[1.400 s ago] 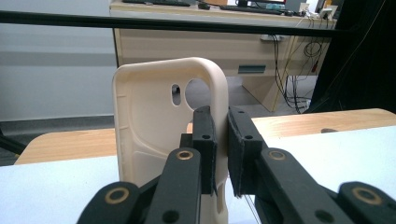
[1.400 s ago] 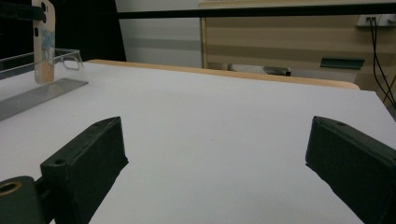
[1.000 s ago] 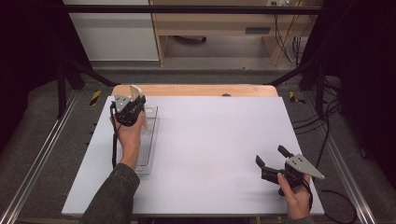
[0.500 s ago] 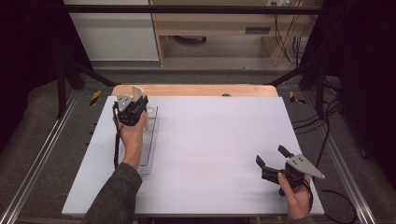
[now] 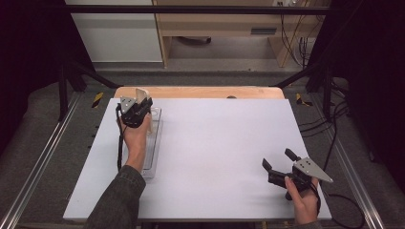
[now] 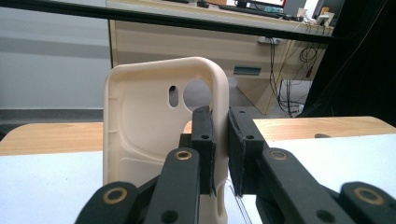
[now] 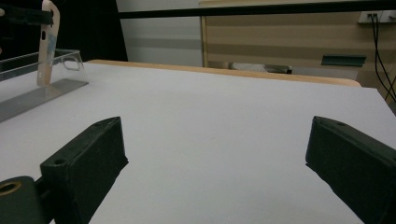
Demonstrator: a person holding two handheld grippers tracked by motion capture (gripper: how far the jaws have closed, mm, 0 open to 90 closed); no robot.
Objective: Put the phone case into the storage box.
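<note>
A cream phone case (image 6: 149, 121) stands upright with its camera cut-outs at the top. My left gripper (image 6: 219, 126) is shut on the case's right side wall, one pad inside and one outside. In the high view the left gripper (image 5: 142, 104) holds the case (image 5: 142, 94) above the far end of a clear plastic tray (image 5: 154, 148) at the table's left. My right gripper (image 5: 277, 158) rests near the front right corner, open, with nothing between its pads (image 7: 88, 158). From the right gripper view the case (image 7: 46, 42) hangs over the tray (image 7: 46, 88) at the far left.
The white table top (image 5: 219, 143) has a wooden strip (image 5: 200, 92) along its far edge. Black frame posts and cables stand beyond the table on the right. A metal rail (image 5: 38, 167) runs along the left side.
</note>
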